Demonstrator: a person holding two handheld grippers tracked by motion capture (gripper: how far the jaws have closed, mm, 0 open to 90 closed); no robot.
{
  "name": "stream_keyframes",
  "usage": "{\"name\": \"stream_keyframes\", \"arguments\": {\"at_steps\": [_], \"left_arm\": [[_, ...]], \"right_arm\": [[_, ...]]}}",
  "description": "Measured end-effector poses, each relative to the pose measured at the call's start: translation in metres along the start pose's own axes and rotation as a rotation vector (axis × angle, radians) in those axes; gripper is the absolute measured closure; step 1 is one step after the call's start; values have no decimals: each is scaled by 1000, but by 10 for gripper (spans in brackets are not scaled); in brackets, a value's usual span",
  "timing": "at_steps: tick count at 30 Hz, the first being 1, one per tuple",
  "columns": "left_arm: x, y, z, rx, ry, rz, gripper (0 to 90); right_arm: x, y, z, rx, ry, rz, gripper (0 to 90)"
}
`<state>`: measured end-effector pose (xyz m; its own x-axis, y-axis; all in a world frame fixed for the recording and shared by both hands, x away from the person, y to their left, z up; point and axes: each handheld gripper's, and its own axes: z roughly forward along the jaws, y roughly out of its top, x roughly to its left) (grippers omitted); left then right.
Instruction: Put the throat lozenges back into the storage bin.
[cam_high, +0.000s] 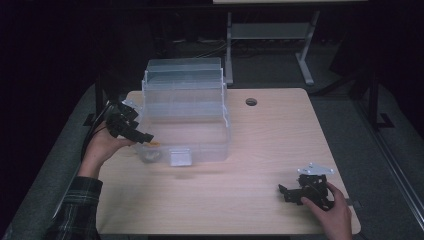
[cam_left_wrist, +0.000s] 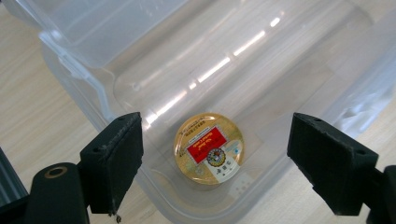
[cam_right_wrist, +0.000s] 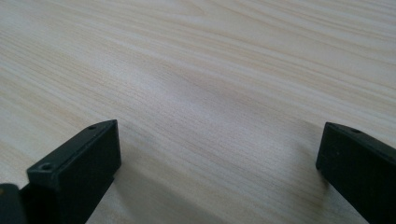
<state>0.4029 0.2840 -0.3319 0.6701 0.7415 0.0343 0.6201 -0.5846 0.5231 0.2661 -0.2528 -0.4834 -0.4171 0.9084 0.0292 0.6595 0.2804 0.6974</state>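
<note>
The room sits dark all around, and the pale wood-grain surface catches what light there is, with a round cable hole near its far edge. Grey carpeted floor spreads out on both sides. Behind, the white metal legs of another desk stand in the gloom, with cables lying on the floor beneath it.

Right claw held low over the surface, jaws spread wide apart with nothing between them; one black jaw at lower left, the other at lower right; pale wood grain running across; soft shadows beneath both jaws.
</note>
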Motion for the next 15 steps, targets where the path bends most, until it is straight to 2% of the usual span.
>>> {"name": "stream_keyframes", "arguments": {"at_steps": [7,15], "left_arm": [[-5,-4,-15,-41,0,4,178],[-10,-12,-26,-56,6,11,178]], "right_arm": [[0,0,0,0,0,0,0],[0,0,0,0,0,1,0]]}}
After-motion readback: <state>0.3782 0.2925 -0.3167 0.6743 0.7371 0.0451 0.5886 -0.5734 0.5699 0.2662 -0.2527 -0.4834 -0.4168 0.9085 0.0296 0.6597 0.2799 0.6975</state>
